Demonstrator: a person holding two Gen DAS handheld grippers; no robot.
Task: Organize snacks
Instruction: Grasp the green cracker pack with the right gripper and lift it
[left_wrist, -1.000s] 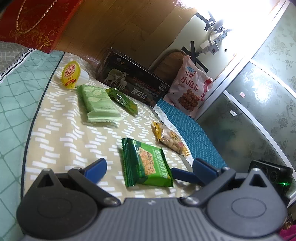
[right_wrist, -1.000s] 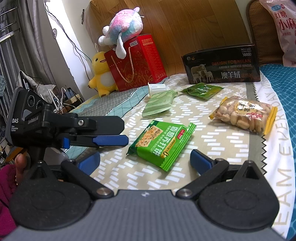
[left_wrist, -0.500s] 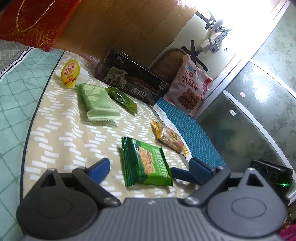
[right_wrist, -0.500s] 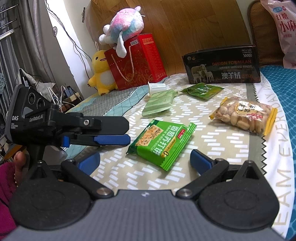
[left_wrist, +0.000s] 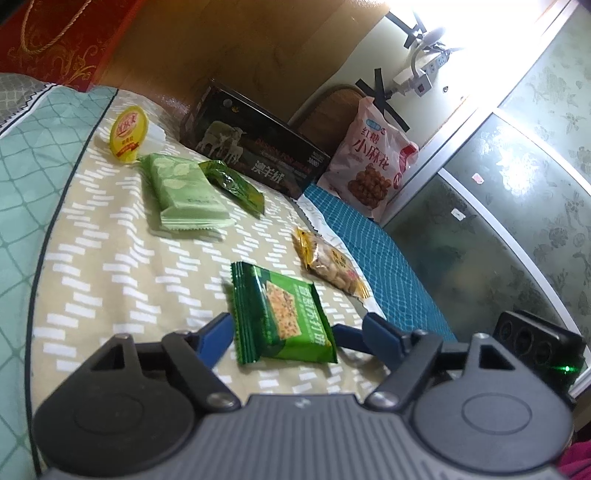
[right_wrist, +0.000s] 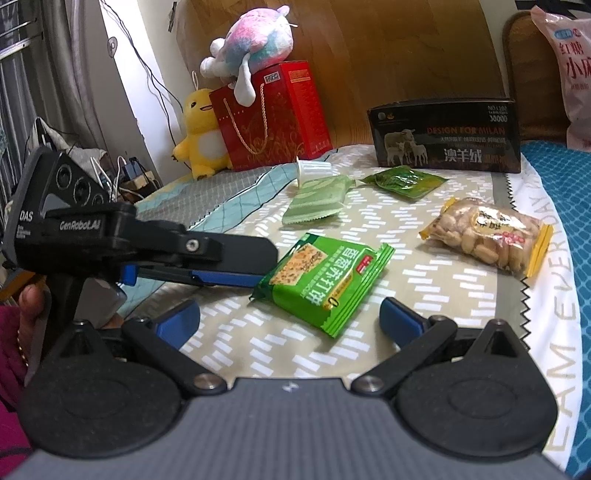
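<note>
I am holding the left gripper (left_wrist: 295, 328) low over the bed (left_wrist: 110, 266), its jaws spread wide on either side of the dark green cracker packet (left_wrist: 282, 314), which is lying flat on the beige patterned cover near the bed's near edge. I am keeping the right gripper (right_wrist: 290, 317) wide open too, facing the same packet and gripping nothing. The peanut bag (right_wrist: 487, 236) is lying toward the bed's right edge, well apart.

Cracker pack (right_wrist: 325, 280) left of peanuts (right_wrist: 487, 236)
</note>
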